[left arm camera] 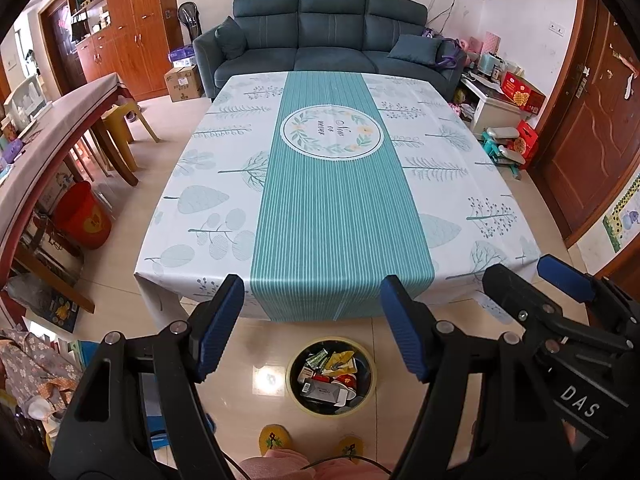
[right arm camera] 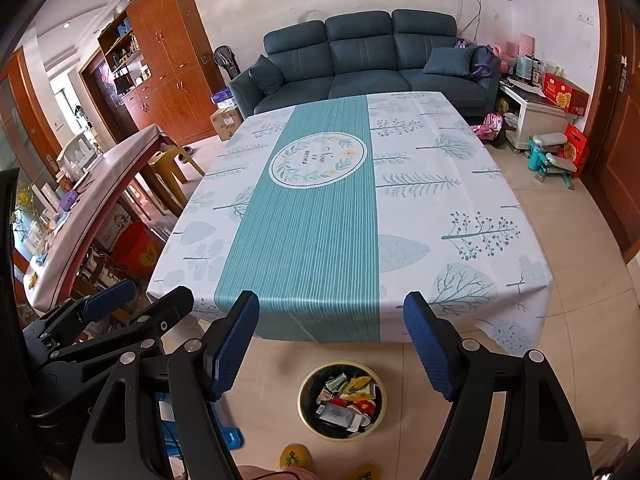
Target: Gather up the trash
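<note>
Bare tablecloth point(left arm camera: 328, 200) offers free passage; the filled bin point(left arm camera: 331, 376) sits on open floor before it.

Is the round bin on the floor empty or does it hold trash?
It holds trash: wrappers and packets lie inside the bin.

glossy tile floor point(left arm camera: 256, 360); smooth, slightly shiny printed cloth point(left arm camera: 340, 200) on the bench; matt black plastic claw point(left arm camera: 312, 324) with ribbed blue pads point(left arm camera: 222, 324); fabric sofa point(left arm camera: 320, 40).
</note>
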Demonstrator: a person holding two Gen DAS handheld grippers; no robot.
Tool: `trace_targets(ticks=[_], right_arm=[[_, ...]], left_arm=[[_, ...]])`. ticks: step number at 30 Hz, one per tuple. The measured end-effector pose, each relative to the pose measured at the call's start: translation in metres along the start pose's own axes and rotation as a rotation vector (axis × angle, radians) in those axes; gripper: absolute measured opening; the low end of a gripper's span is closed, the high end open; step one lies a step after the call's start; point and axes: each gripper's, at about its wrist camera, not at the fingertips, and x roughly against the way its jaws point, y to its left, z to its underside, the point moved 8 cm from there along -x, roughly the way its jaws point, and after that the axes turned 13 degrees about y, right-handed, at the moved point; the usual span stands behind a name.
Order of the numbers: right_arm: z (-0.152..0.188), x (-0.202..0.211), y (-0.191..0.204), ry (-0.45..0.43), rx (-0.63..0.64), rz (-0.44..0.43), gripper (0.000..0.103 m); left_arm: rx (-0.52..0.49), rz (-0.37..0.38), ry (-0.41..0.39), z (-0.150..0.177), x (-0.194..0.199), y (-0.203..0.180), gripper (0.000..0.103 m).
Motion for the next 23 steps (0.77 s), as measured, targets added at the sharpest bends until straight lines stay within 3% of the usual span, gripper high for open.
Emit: trace_targets(ticks=[23], right_arm=[[0.0005,-0.0003,-0.0013,-0.001,-0.005,0.0,0.076]], left_arm=[[0.013,-0.001,0.002,0.0039,-0.0014,-0.0035,0.068]])
